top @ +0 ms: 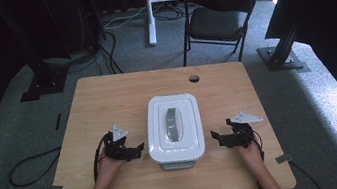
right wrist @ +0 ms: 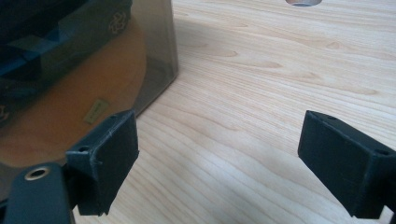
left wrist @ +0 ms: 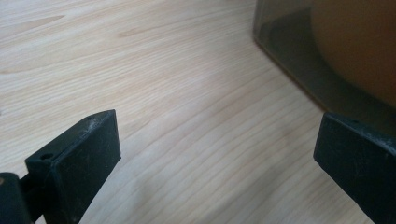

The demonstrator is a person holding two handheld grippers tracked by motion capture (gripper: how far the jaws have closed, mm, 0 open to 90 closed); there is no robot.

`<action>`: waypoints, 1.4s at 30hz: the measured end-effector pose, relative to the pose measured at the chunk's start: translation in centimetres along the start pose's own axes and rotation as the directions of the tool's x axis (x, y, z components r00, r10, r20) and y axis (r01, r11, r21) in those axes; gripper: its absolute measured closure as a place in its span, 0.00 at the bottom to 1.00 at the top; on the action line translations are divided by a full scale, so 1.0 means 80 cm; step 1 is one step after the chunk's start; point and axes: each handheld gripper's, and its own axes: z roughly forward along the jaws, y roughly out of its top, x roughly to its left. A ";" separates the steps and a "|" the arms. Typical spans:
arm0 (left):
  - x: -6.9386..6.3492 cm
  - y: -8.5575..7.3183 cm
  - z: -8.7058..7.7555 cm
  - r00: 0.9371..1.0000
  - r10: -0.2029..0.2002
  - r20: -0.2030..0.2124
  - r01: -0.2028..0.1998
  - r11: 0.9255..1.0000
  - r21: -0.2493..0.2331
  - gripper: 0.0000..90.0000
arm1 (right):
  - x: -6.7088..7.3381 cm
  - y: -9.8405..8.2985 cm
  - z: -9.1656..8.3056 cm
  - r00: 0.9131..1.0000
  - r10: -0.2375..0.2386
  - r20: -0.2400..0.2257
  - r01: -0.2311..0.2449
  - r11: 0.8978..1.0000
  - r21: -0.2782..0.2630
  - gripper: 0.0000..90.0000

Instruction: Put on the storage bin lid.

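Wooden table | white-lidded box, smoky sides | both hand-held grippers wide apart

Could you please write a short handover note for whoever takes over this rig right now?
Left gripper: jaws open, holding nothing, resting on the table just left of the box.
Right gripper: jaws open, holding nothing, just right of the box.
Box: white lid with a grey handle, closed, at the table's centre; see-through walls show something orange inside.
Done: both grippers flank the box, apart from it.
Left: the box is untouched; probably grip or open it next.
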 end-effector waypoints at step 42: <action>0.059 -0.071 -0.071 0.980 -0.138 -0.143 0.139 0.990 -0.004 0.01 | -0.046 -0.055 -0.064 0.973 0.134 0.187 -0.138 0.990 0.008 0.13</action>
